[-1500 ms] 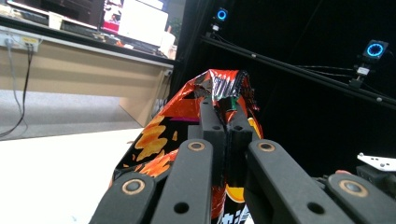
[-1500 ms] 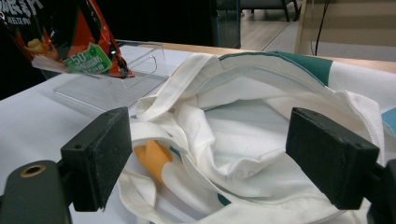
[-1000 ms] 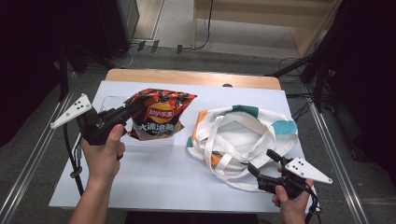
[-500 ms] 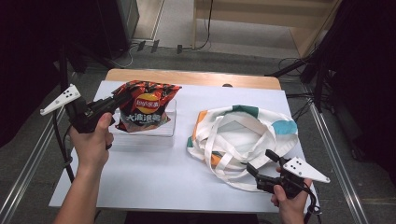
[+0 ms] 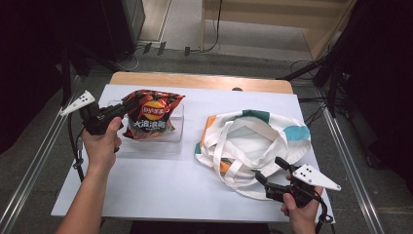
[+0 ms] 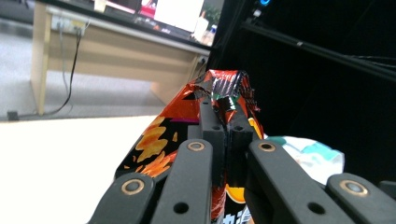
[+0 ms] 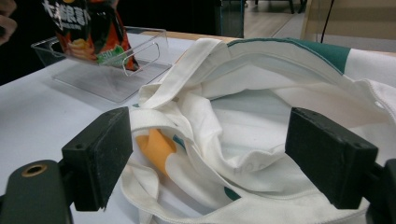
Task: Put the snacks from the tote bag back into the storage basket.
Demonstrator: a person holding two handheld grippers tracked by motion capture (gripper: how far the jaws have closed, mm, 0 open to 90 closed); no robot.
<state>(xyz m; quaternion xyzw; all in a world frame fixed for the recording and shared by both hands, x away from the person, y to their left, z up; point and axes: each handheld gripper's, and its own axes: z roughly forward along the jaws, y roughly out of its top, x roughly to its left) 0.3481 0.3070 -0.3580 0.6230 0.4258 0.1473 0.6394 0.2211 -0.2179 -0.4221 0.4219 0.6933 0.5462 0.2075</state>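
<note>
Between the left gripper's (image 6: pixel 227 128) pressed-together jaws: the crimped top seal of a Lay's chip bag (image 6: pixel 187 140), pinched at one upper corner. High view shows the left gripper (image 5: pixel 118 110) holding the bag (image 5: pixel 152 114) over a clear plastic tray (image 5: pixel 176 139), lower end hanging into or just above it; cannot tell whether it touches the tray floor. Right gripper view shows the bag (image 7: pixel 88 32) tilted at the tray's (image 7: pixel 140 51) near wall.

Handling, as judged: bag light, air-puffed, foil slick and crinkly, contents fragile. Seal strip is the stiffest place and the right hold; squeezing the body would crush chips or let it slip. Held by one corner, it may swing.

Writing: round red-and-yellow Lay's logo on the front, large white Chinese characters below, not legible enough to read. Dark ground with orange-red flame print.

Farther off, beside the tray: a cream tote bag (image 5: pixel 253 141) with teal, orange and blue patches, straps tangled loosely, mouth open. Right gripper (image 5: pixel 272 173) sits at its near edge, jaws spread wide, gripping nothing; the tote's (image 7: pixel 261 140) soft folds lie just ahead of them. White table (image 5: pixel 160 185) underneath.
</note>
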